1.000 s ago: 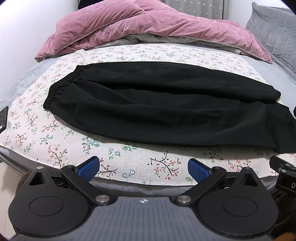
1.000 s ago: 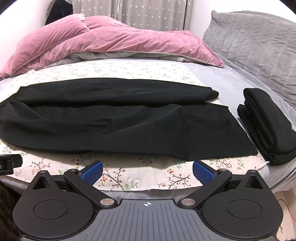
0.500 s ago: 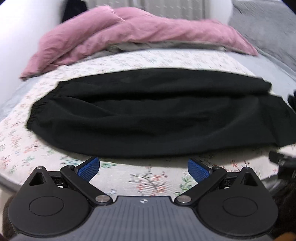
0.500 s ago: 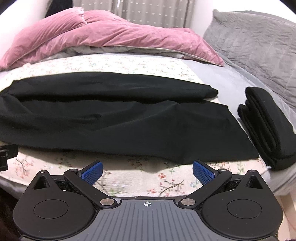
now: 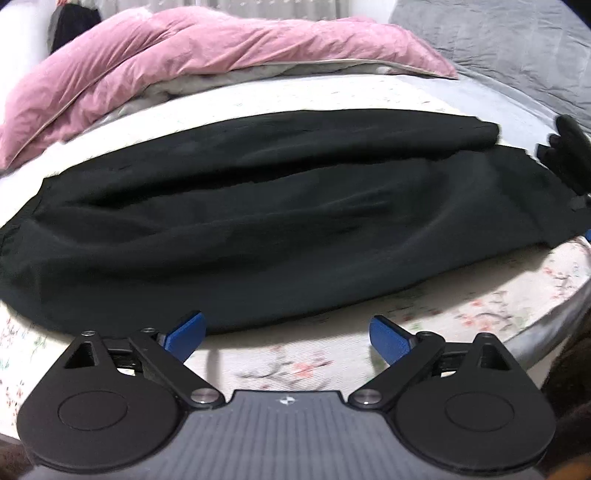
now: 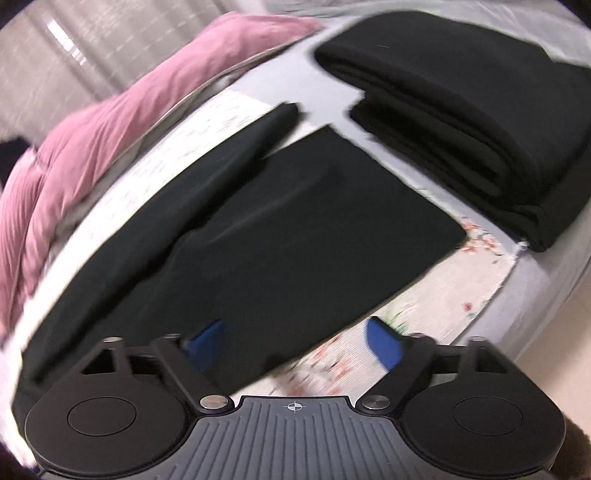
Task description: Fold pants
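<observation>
Black pants (image 5: pixel 258 221) lie flat across the floral sheet (image 5: pixel 461 306), waistband at the left, leg ends at the right. My left gripper (image 5: pixel 288 336) is open and empty, hovering just in front of the pants' near edge. In the right wrist view the pants (image 6: pixel 277 240) show their leg ends. My right gripper (image 6: pixel 291 347) is open and empty, tilted, right over the near edge of the leg end; its left blue pad is over the black cloth.
A folded black garment (image 6: pixel 480 122) lies to the right of the pants on the grey sheet. A pink duvet (image 5: pixel 221 48) is heaped at the back. A grey pillow (image 5: pixel 517 33) sits at the back right. The bed edge is just under both grippers.
Both grippers moved forward toward the pants. The right gripper swung right and tilted, now above the leg end. The left gripper came close to the near edge. Both stay open.
</observation>
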Motion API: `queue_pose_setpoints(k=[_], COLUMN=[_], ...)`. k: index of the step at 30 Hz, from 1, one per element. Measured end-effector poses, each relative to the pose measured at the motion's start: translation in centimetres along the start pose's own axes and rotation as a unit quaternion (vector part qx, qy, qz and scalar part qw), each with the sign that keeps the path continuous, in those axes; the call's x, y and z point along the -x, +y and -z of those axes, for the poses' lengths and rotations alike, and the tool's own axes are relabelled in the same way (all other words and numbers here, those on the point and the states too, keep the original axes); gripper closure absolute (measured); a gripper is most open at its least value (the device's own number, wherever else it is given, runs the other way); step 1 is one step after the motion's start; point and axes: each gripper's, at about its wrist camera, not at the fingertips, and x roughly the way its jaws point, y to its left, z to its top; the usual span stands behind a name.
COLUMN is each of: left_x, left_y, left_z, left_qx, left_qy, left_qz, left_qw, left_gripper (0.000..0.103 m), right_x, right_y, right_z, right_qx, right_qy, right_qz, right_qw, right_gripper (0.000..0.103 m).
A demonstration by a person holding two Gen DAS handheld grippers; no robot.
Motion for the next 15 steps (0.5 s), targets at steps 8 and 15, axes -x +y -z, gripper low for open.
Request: queue_pose_setpoints(k=[8, 15], left_x=[-0.4, -0.5], left_y=[9.8, 19.2], left_z=[0.5, 1.8], left_qx=[0.229, 0.423], left_qy=[0.003, -0.046], left_qz=[0.02, -0.03], left_qw=[0.9731, 0.9045], left_gripper=[0.007, 0.025], right_x=[-0.2, -1.3], right_y=[-0.9, -2.6], right_z=[1.1, -0.1], right_qx=[-0.057, -0.103], right_qy=[-0.024, -0.043], right_qz=[-0.012, -0.008], right_qw=[0.998, 0.994], right_gripper=[0.049, 0.066])
